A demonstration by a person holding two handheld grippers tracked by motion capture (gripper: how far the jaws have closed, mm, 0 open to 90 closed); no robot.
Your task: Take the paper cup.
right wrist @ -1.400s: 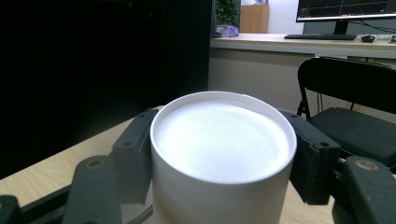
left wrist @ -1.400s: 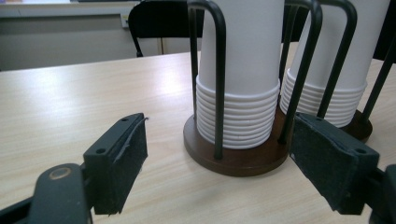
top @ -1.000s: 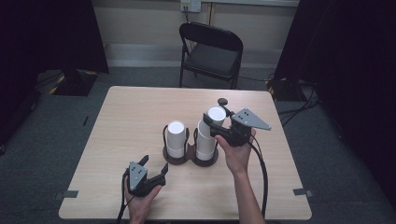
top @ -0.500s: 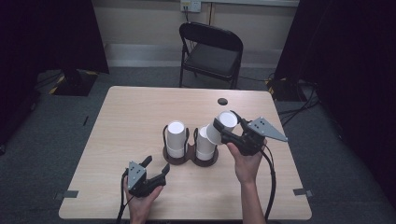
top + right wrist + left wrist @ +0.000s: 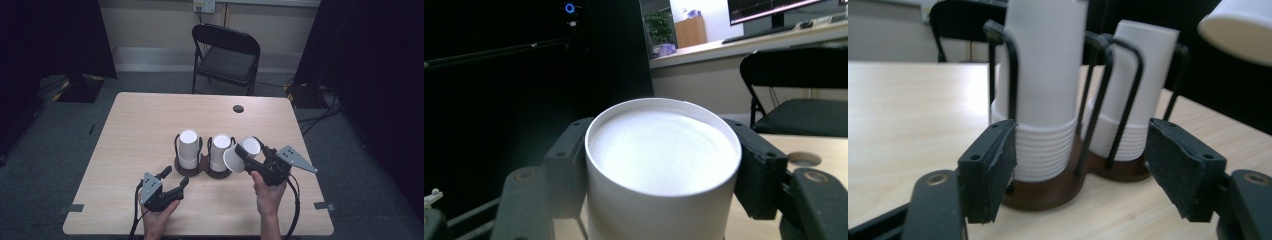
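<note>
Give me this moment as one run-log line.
right gripper: shut on cup, tilted, off the stacks | left gripper: open, near holder | two stacks in holder

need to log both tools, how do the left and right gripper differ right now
The left gripper has its jaws open with nothing between them; the right gripper has its jaws shut on a white cup. The left gripper points at the cup stacks in the holder; the right gripper holds its cup tilted beside them. Both are hand-held.

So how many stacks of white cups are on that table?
2: a left stack and a right stack, each in a wire holder. One more cup sits tilted in the right gripper.
</note>
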